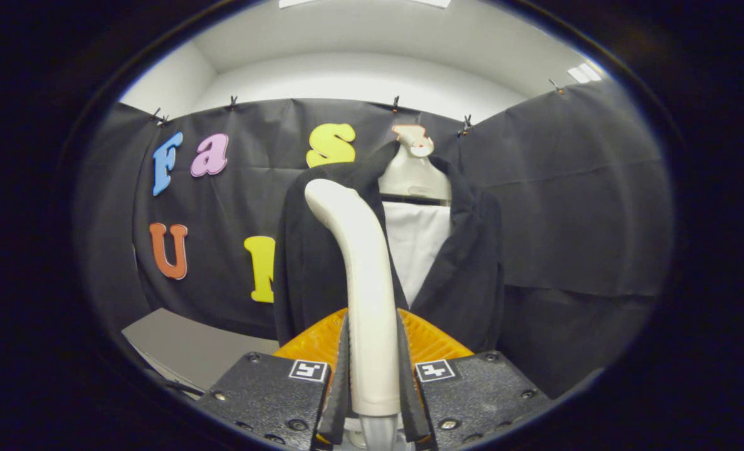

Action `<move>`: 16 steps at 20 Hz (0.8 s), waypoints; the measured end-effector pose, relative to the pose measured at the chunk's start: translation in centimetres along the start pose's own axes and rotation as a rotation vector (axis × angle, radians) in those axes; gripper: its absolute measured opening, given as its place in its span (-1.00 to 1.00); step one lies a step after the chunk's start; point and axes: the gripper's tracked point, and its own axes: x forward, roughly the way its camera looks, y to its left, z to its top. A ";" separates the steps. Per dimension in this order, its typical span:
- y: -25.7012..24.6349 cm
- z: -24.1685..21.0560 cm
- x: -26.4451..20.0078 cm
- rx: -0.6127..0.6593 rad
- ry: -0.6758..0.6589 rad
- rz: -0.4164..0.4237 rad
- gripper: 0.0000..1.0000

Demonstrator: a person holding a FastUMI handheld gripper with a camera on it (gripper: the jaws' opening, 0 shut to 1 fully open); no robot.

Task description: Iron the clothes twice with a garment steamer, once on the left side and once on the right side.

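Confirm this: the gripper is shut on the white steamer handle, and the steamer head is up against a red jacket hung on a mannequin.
Wrong in one respect: the jacket is black, not red, as the gripper view shows. The rest holds: the gripper is shut on the white steamer handle, whose head is raised toward the jacket hung on the mannequin.

The white steamer [362, 275] stands upright, clamped between the gripper [372, 376] fingers; beyond it a black jacket [466, 263] hangs on a mannequin.

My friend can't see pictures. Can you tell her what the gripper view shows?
The gripper is shut on a cream garment steamer, both fingers pressing its handle. Beyond it, a black jacket over a white shirt hangs on a mannequin.
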 end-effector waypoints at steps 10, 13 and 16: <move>-2.4 -6.5 0.4 -0.019 0.115 -0.040 -0.24; -2.5 -8.3 0.9 -0.027 0.155 -0.052 -0.24; -3.3 -10.4 0.1 -0.030 0.185 -0.053 -0.24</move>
